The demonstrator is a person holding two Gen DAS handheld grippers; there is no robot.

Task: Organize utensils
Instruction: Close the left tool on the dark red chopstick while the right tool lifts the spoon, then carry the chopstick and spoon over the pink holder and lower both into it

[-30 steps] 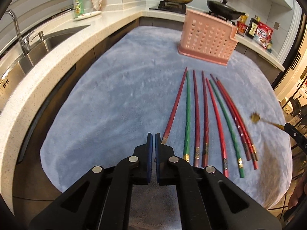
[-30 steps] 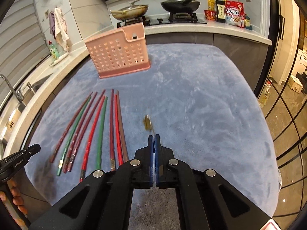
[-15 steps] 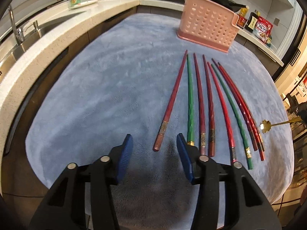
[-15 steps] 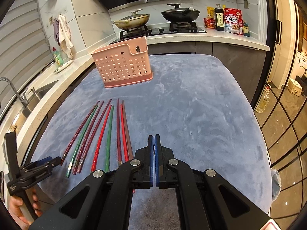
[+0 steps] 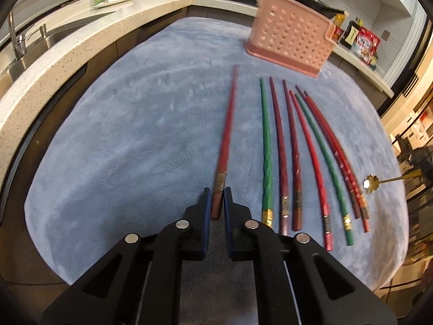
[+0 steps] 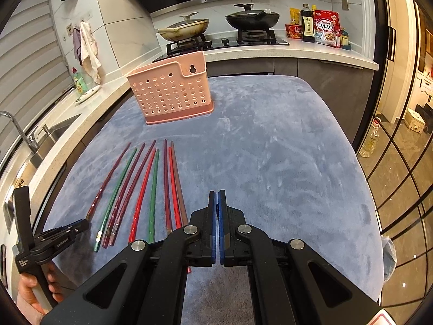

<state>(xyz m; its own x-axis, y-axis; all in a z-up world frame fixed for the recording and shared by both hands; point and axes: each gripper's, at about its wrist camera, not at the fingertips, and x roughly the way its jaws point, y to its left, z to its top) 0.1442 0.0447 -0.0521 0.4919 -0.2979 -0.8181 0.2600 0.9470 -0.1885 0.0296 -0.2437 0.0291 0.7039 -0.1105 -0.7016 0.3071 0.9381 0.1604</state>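
Note:
My left gripper (image 5: 217, 200) is shut on the thick end of a dark red chopstick (image 5: 227, 135), whose tip points toward the pink perforated holder (image 5: 292, 43). Several more red, maroon and green chopsticks (image 5: 293, 149) lie side by side to its right on the cloth. A gold spoon (image 5: 370, 184) hangs just past that row, its handle running off to the right. My right gripper (image 6: 217, 200) is shut above the cloth; the spoon does not show in its own view. There the left gripper (image 6: 81, 225) pinches the leftmost chopstick (image 6: 108, 178), in front of the holder (image 6: 170, 94).
A blue-grey cloth (image 5: 135, 135) covers the table. A stone counter with a sink (image 5: 54, 32) curves along the left. Pans sit on the stove (image 6: 216, 27) behind the holder, beside groceries (image 6: 324, 27). The table's right edge drops to the floor. A hand (image 6: 32, 292) holds the left gripper's handle.
My left gripper opened, sank over the leftmost chopstick's thick end and shut on it; that chopstick now lies apart from the green one. The right gripper stayed shut.

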